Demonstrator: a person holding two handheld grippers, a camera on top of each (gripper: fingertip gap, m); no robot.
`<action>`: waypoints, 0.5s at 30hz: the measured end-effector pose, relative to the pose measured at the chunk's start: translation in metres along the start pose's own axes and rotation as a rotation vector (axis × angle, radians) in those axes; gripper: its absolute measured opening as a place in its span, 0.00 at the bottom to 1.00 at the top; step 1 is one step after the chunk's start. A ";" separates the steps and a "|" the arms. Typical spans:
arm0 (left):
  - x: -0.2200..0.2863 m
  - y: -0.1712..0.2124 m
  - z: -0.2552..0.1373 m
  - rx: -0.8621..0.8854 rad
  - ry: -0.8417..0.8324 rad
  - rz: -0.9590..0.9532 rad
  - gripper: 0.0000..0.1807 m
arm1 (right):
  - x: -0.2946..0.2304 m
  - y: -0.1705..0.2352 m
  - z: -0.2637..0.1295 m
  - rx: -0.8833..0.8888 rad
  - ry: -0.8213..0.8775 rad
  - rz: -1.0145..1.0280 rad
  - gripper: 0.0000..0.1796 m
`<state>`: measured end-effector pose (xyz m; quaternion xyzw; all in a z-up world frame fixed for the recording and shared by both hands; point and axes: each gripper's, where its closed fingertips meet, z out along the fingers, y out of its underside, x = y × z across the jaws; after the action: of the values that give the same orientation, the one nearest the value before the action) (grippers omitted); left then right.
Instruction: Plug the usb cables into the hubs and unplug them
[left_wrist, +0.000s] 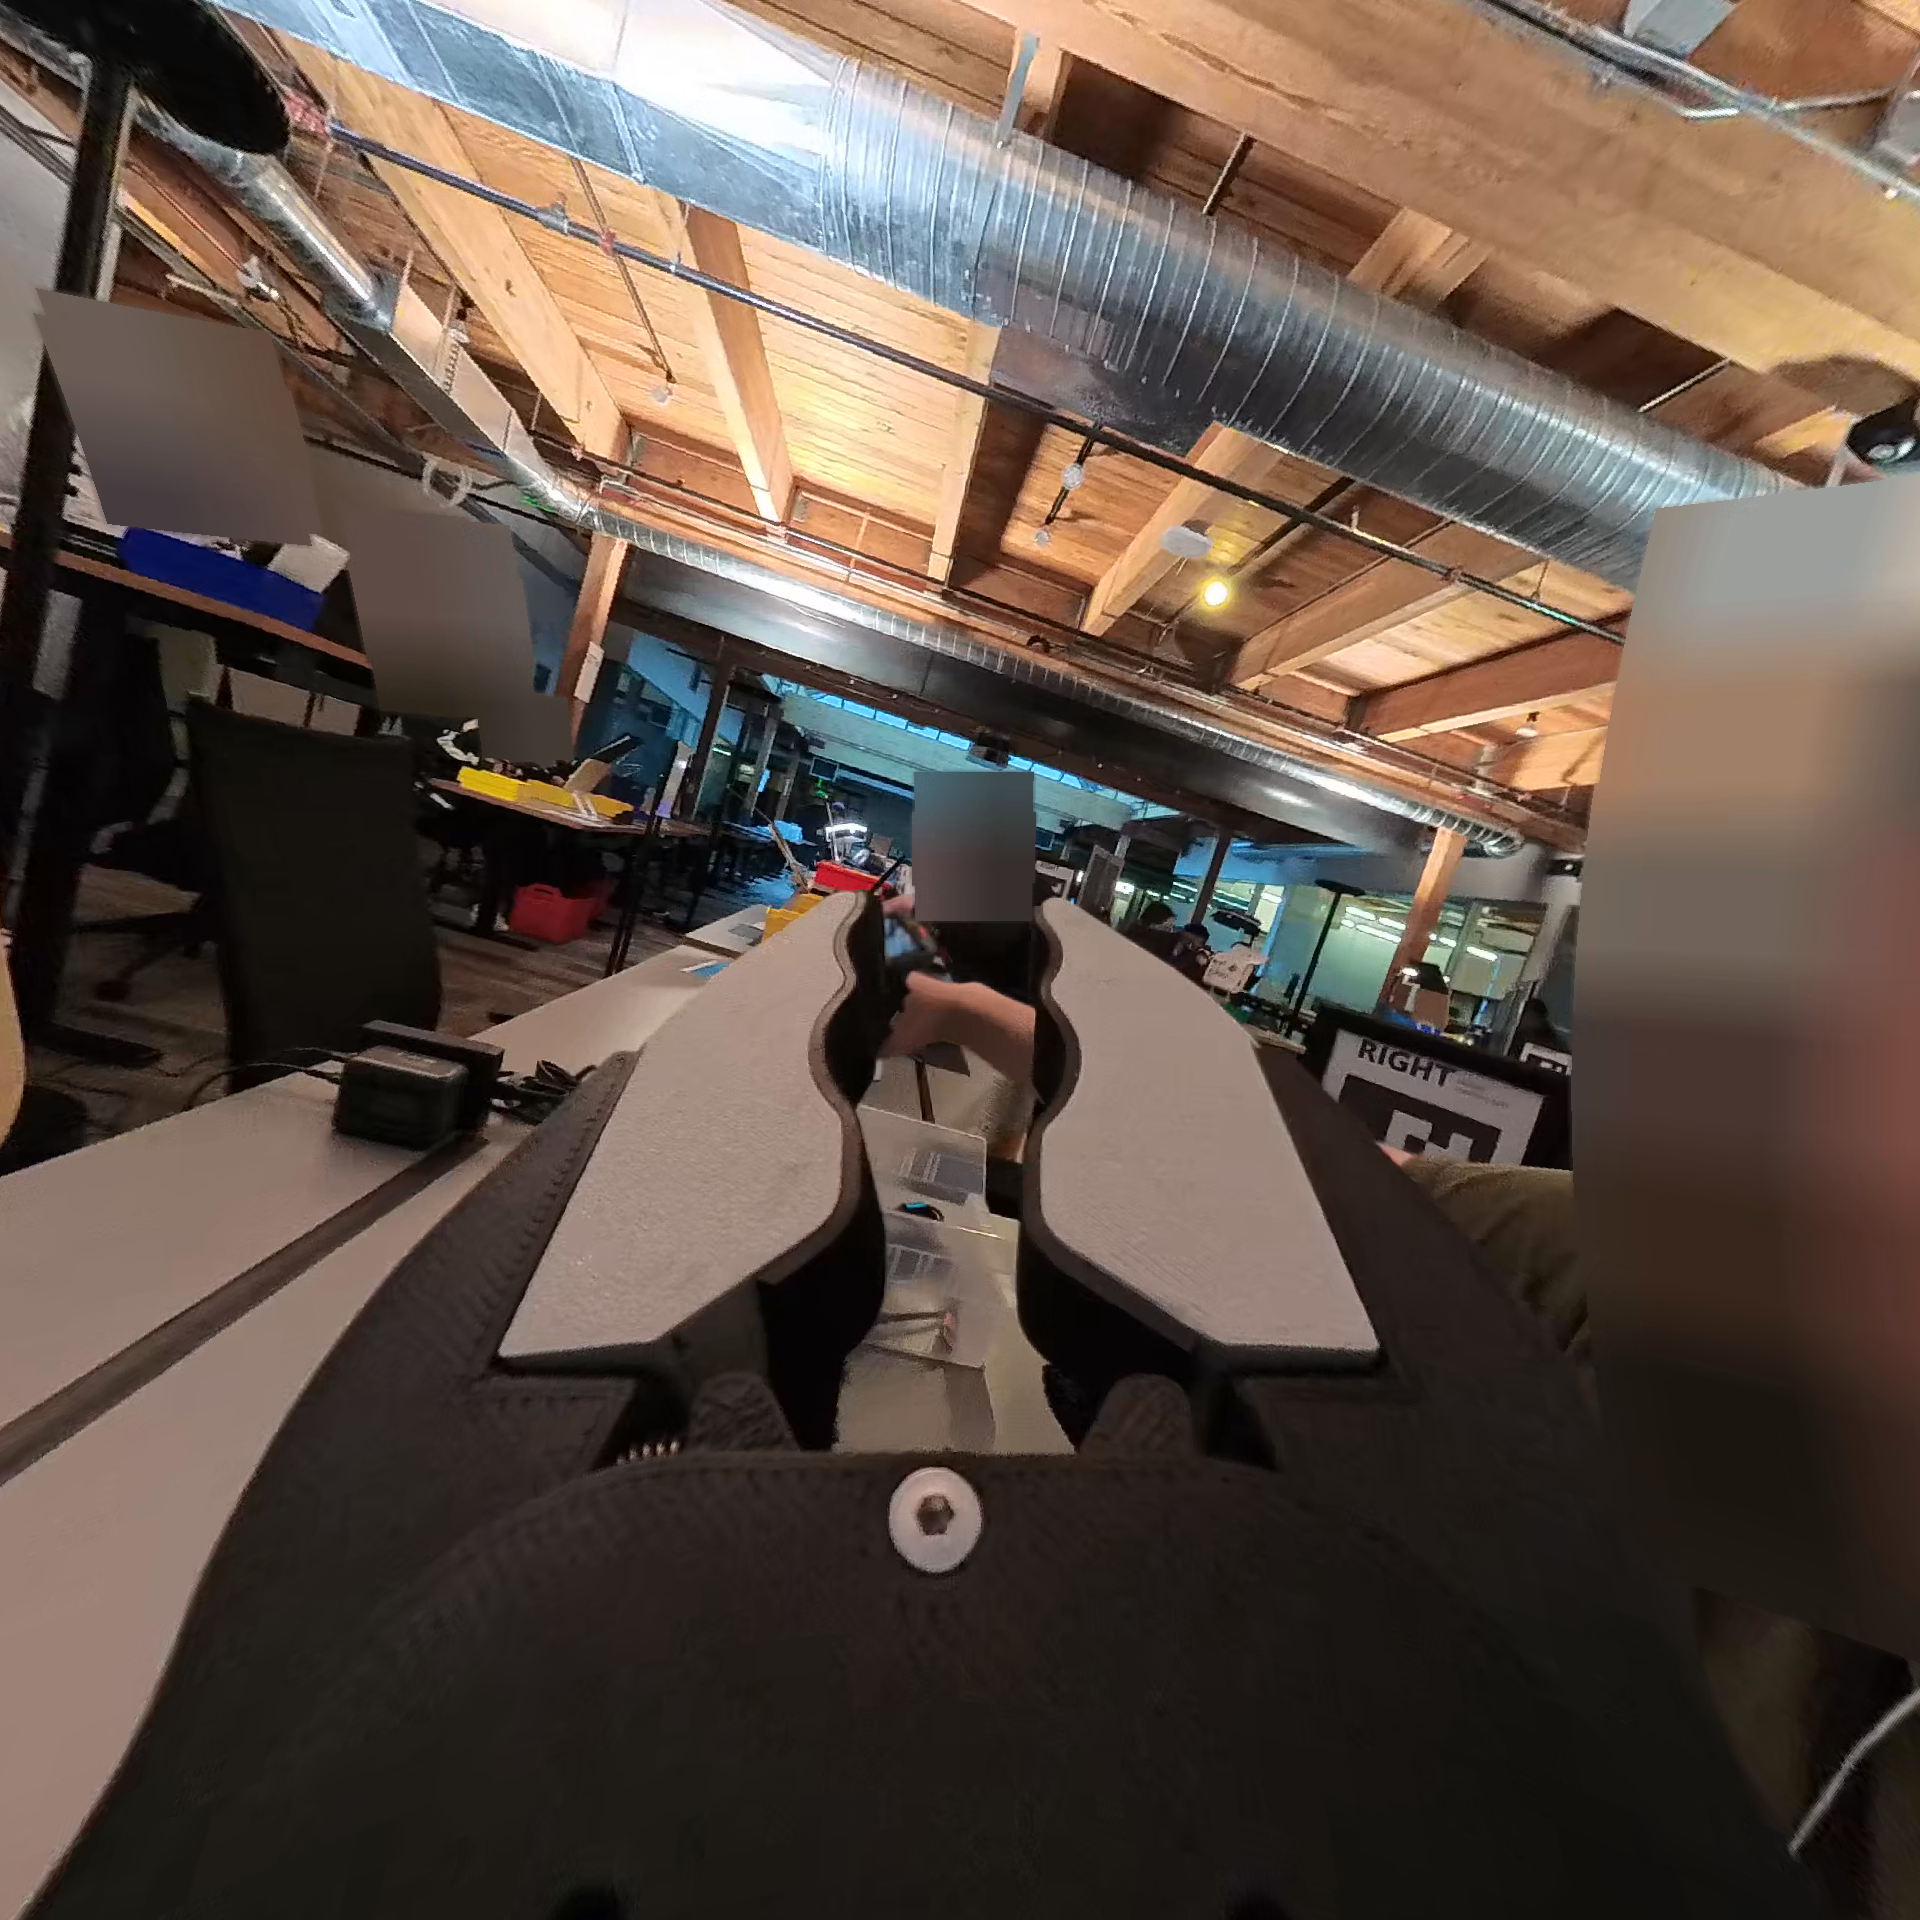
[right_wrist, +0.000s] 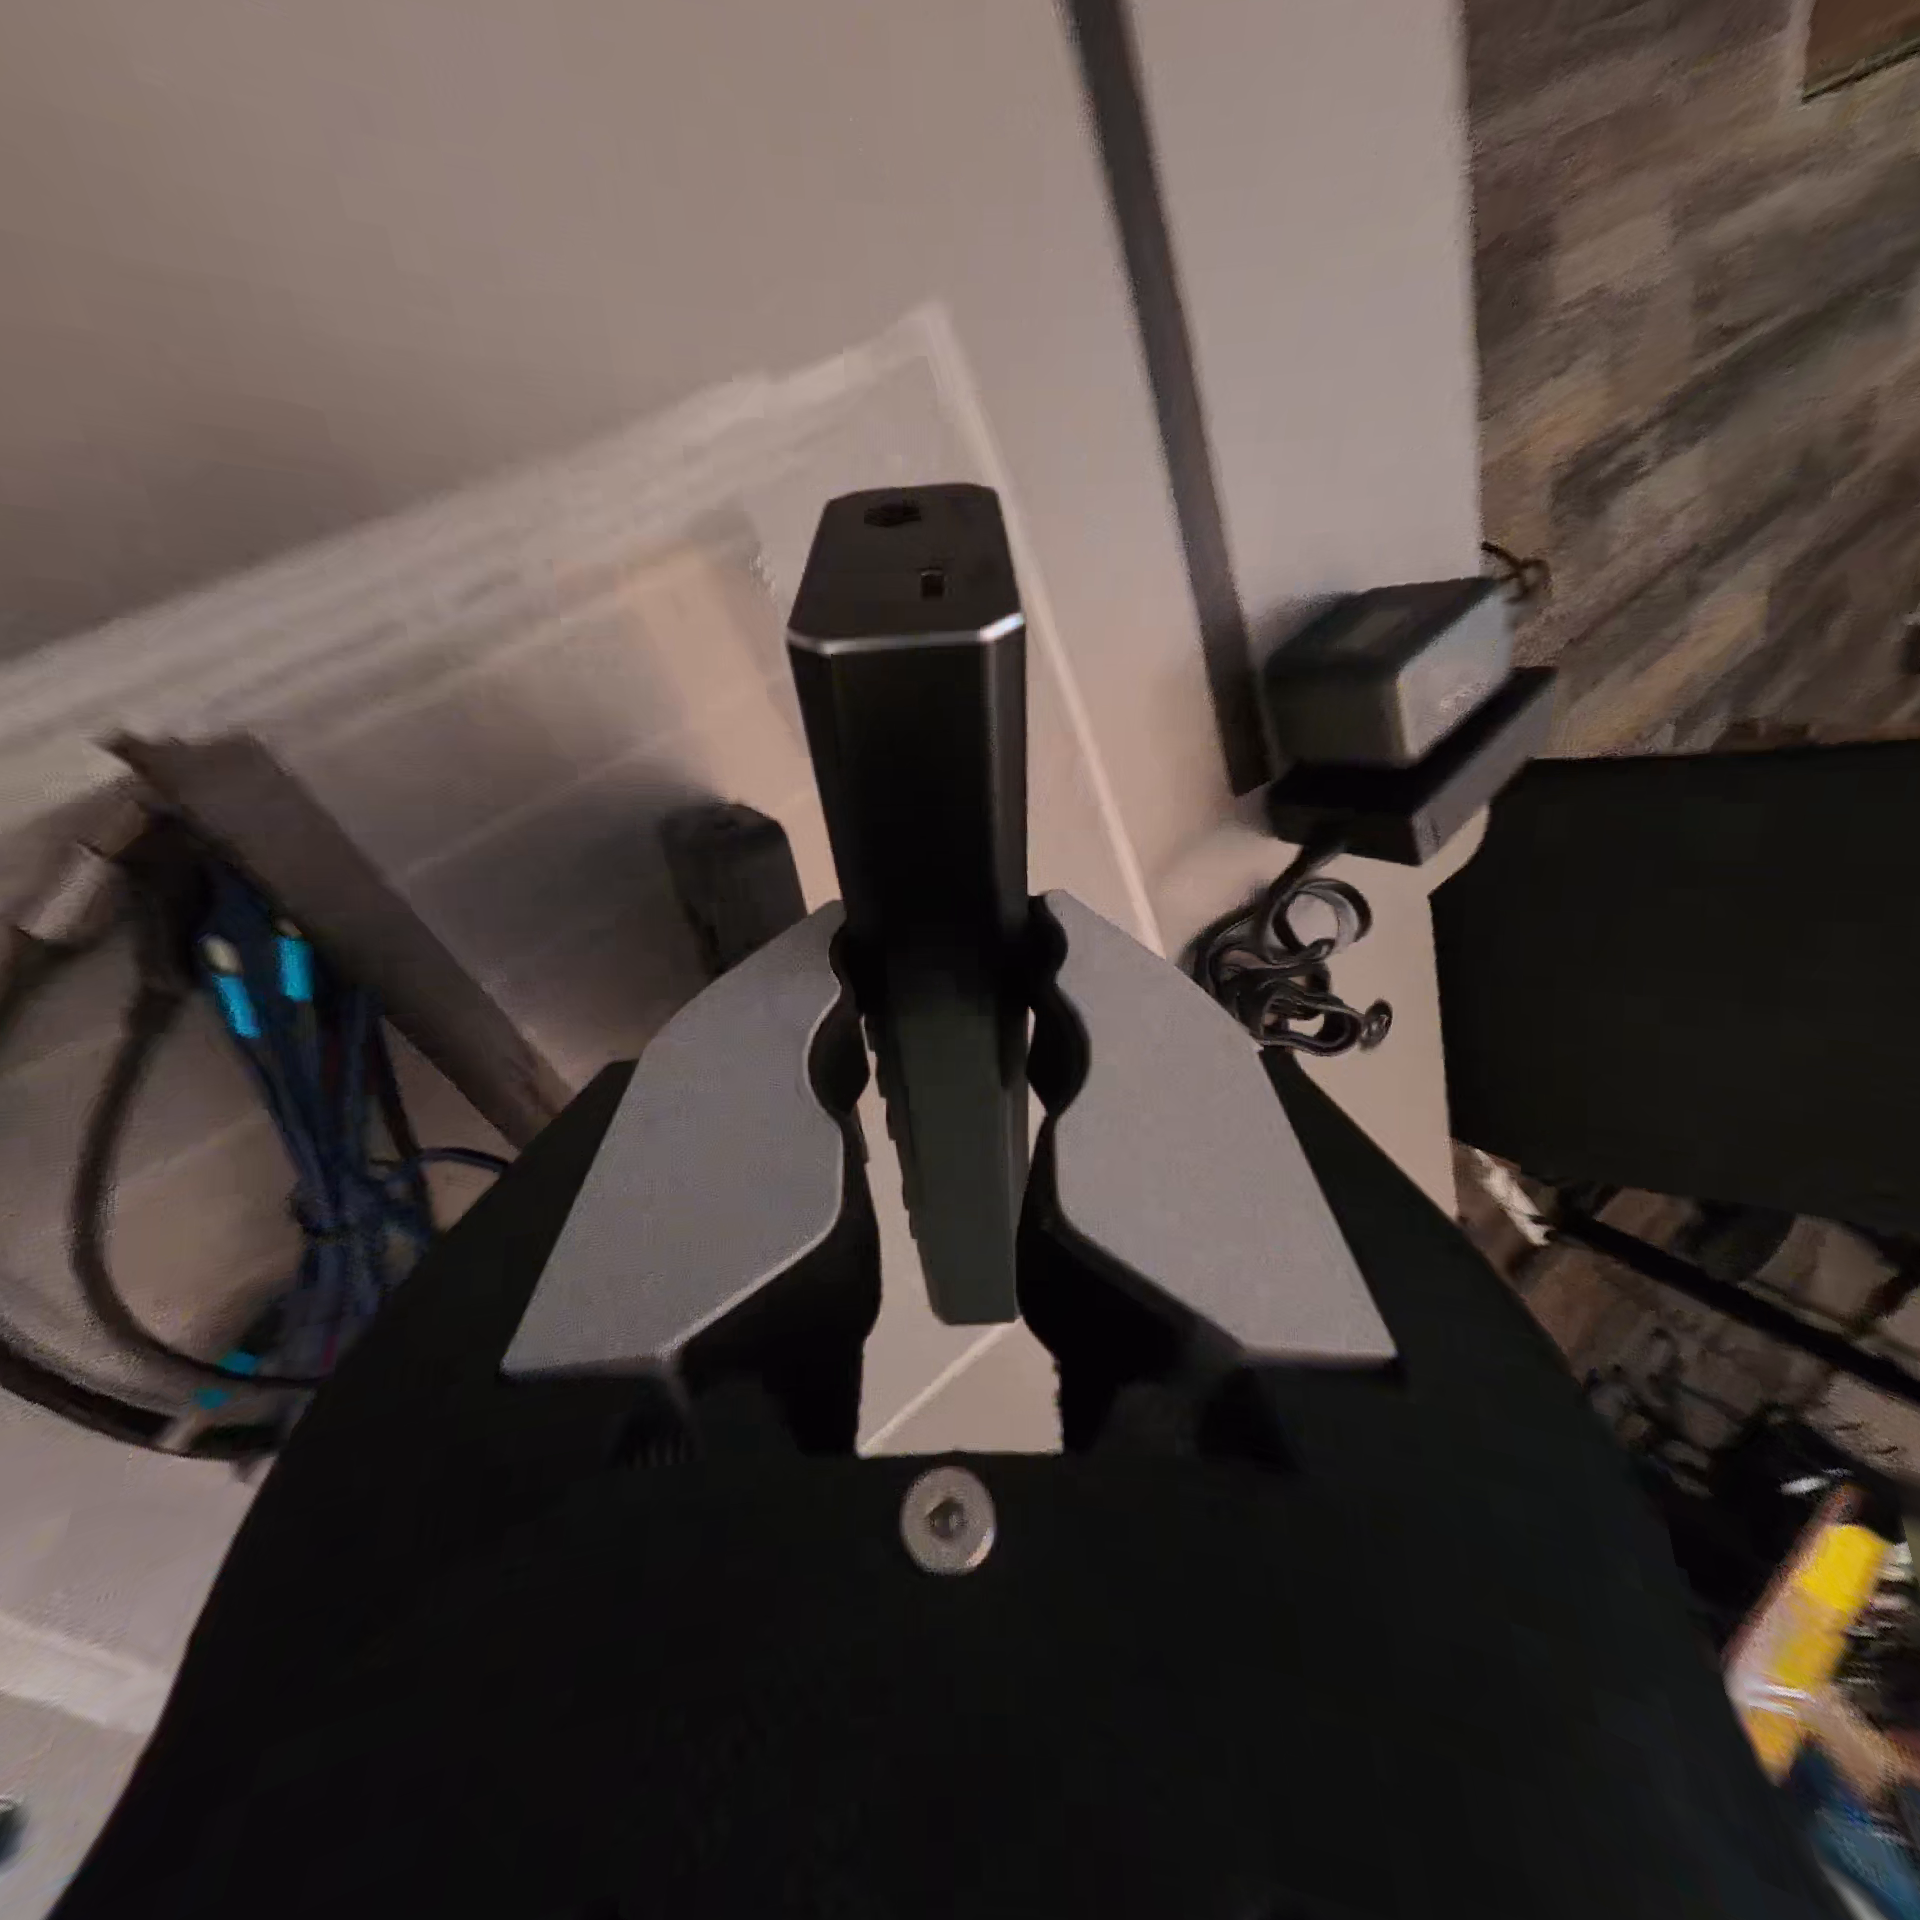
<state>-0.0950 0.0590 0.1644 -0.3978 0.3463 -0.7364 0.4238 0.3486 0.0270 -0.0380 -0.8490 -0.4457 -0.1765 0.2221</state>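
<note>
Right gripper (right_wrist: 940, 961): fingers clamped on a long dark hub (right_wrist: 914, 831), held by its sides. The hub points away from the camera, lifted above the white table (right_wrist: 416, 260). Its far end face shows a round socket and a small slot.

Below the hub lies a clear plastic sheet (right_wrist: 582, 582) flat on the table. A second dark block (right_wrist: 732, 873) sits on the sheet just left of the held hub, partly hidden by the gripper finger.

Far left in the right wrist view: a bundle of cables (right_wrist: 312, 1091) with bright blue plugs, tied together, lying by a grey bar. View is blurred there, so I cannot tell whether any plug is seated.

At the table's right edge: a black power adapter (right_wrist: 1392, 675) with a coiled black cord (right_wrist: 1288, 977) beside it.

Left gripper (left_wrist: 951, 956): jaws parted a moderate way, nothing between them. It is tilted up toward the room and the wooden ceiling (left_wrist: 831, 395). The adapter (left_wrist: 400, 1091) shows on the table to its left.
</note>
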 end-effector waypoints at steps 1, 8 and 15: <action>0.001 -0.002 -0.001 0.008 0.004 0.003 0.13 | -0.002 0.006 0.012 -0.041 -0.003 -0.056 0.16; 0.008 0.012 0.013 -0.028 0.035 -0.004 0.12 | -0.021 0.021 0.062 -0.213 -0.202 -0.240 0.16; 0.014 0.029 0.025 -0.101 0.052 0.015 0.12 | -0.029 0.028 0.081 -0.260 -0.298 -0.337 0.16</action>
<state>-0.0669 0.0306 0.1547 -0.3967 0.3971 -0.7249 0.3994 0.3642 0.0369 -0.1264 -0.8010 -0.5821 -0.1396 0.0103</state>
